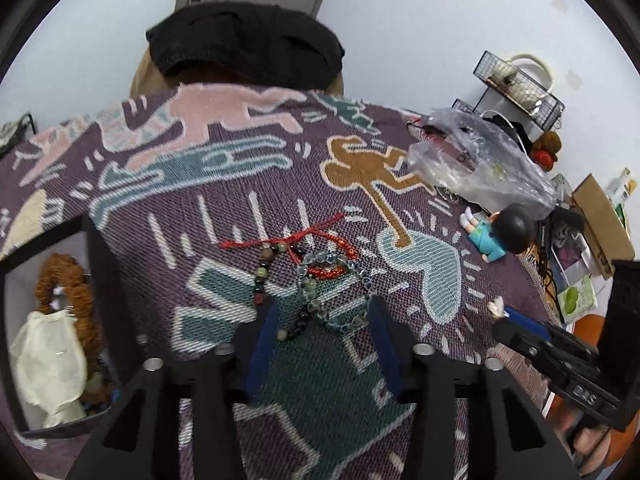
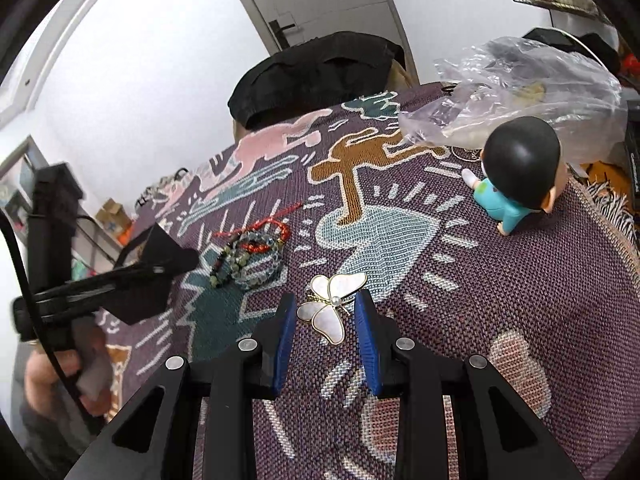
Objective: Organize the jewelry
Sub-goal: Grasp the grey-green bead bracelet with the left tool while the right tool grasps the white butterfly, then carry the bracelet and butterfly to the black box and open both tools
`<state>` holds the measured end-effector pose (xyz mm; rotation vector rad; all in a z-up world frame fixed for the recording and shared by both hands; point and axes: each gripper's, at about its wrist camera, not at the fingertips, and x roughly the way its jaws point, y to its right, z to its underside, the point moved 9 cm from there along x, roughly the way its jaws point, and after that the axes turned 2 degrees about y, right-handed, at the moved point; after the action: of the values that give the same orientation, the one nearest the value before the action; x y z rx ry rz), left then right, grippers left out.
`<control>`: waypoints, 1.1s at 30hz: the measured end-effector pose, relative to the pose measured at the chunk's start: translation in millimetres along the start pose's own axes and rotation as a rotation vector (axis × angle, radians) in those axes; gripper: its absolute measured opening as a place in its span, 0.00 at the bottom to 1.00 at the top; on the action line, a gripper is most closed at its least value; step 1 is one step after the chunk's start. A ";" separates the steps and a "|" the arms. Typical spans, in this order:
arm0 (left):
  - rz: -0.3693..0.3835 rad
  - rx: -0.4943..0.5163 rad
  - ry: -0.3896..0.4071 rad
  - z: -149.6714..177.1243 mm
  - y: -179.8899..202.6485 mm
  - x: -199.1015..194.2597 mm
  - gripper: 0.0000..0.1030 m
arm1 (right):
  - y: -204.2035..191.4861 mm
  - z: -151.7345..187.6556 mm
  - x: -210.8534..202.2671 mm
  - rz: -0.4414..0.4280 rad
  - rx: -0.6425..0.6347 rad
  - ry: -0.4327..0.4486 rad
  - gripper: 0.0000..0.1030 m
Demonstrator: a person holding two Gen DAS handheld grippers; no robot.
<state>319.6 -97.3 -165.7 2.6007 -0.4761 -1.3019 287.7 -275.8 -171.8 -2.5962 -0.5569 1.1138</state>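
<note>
Blue-padded tongs come first in both views. Our right tongs (image 2: pixel 325 316) stand apart, with 1 pad on each side of the butterfly brooch (image 2: pixel 330 307). The pads do not seem to touch it, so we think it is not picked up yet.

Our left tongs (image 1: pixel 322 322) are apart too. They hang over the near side of the bracelet pile (image 1: pixel 316 276), and we cannot tell if they touch the beads.

We judge the tidying is only starting. We can see a dark box (image 1: pixel 52 320) at the left edge of the desk, with a brown ring and a pale pouch inside. We cannot tell if the jewelry goes there. The brooch and all the bracelets lie out on the woven cloth (image 2: pixel 480 280) that covers the desk.

The brooch has shiny white wings with thin gold rims and 1 small pearl in the middle. It lies flat, toward the near right of the cloth.

The pile sits near the middle of the cloth. It has a clear blue bead bracelet (image 1: pixel 340 268), a dark and green bead bracelet (image 1: pixel 262 270) and a red string bracelet (image 1: pixel 308 236). They lie tangled across each other.
</note>
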 end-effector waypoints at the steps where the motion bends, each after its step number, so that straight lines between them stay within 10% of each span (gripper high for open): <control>1: 0.001 -0.005 -0.007 -0.5 0.0 3.4 0.41 | 1.5 -0.5 -1.6 -0.004 0.006 0.004 0.30; 11: -0.025 -0.035 -0.058 -5.3 -4.6 37.0 0.30 | 13.4 -5.7 -12.5 -0.008 0.035 0.036 0.30; 15: -0.046 -0.032 -0.063 -4.8 -9.1 42.4 0.11 | 14.2 -5.3 -11.9 -0.010 0.038 0.035 0.30; 33: -0.017 0.054 0.135 -49.1 6.5 -43.6 0.08 | -10.3 -5.1 -8.5 -0.025 0.006 0.035 0.30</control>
<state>333.2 -85.8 -102.1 2.7200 -0.4736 -1.1231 283.6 -270.8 -159.0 -2.5911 -0.5750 1.0586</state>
